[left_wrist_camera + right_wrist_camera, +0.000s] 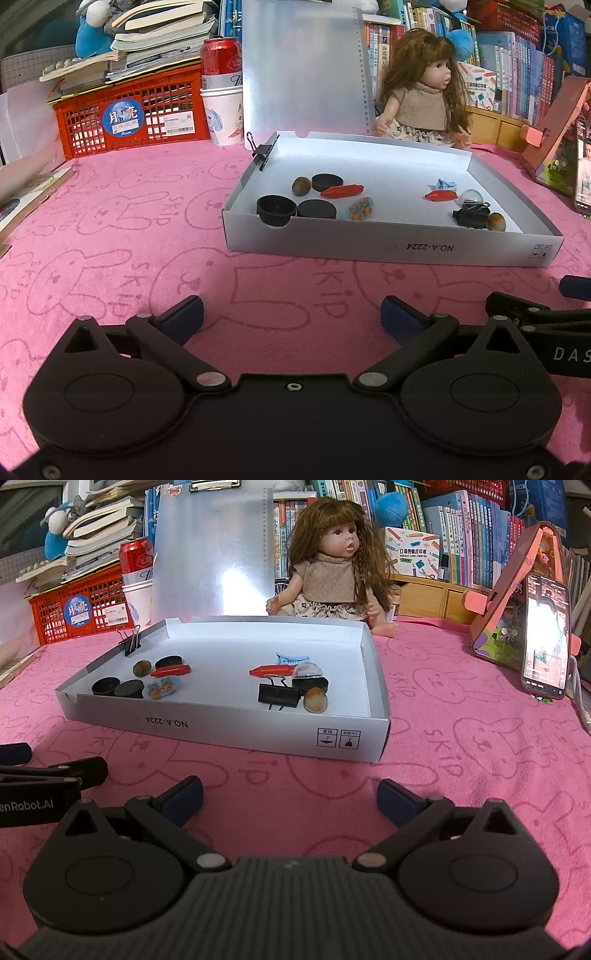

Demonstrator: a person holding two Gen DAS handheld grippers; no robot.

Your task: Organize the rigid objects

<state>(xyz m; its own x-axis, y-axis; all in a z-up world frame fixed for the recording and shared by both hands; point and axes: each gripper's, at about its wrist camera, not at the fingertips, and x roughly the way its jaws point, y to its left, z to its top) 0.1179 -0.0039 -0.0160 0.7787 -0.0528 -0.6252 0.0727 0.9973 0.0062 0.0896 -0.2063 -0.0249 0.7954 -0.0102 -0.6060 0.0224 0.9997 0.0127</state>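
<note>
A shallow white cardboard box point(391, 251) point(221, 725) lies on the pink cloth ahead of both grippers. On its left side lie black round caps point(275, 208) point(106, 685), a brown nut point(301, 185) point(142, 667), a red peg point(341, 191) point(170, 671) and a small patterned piece point(359, 209) point(161, 687). On its right side lie a second red peg point(440, 195) point(271, 670), a blue hair clip point(291, 659), a black binder clip point(471, 216) point(277, 696), a clear dome point(308, 672) and another nut point(496, 221) point(315, 700). My left gripper point(291, 314) and right gripper point(290, 794) hover over the cloth short of the box, both open and empty.
A doll point(334, 568) sits behind the box beside a propped clipboard point(212, 554). A red crate point(125, 110) with books, a can point(221, 59) and a paper cup stand at the back left. A phone point(545, 637) leans on a stand at the right. Bookshelves fill the back.
</note>
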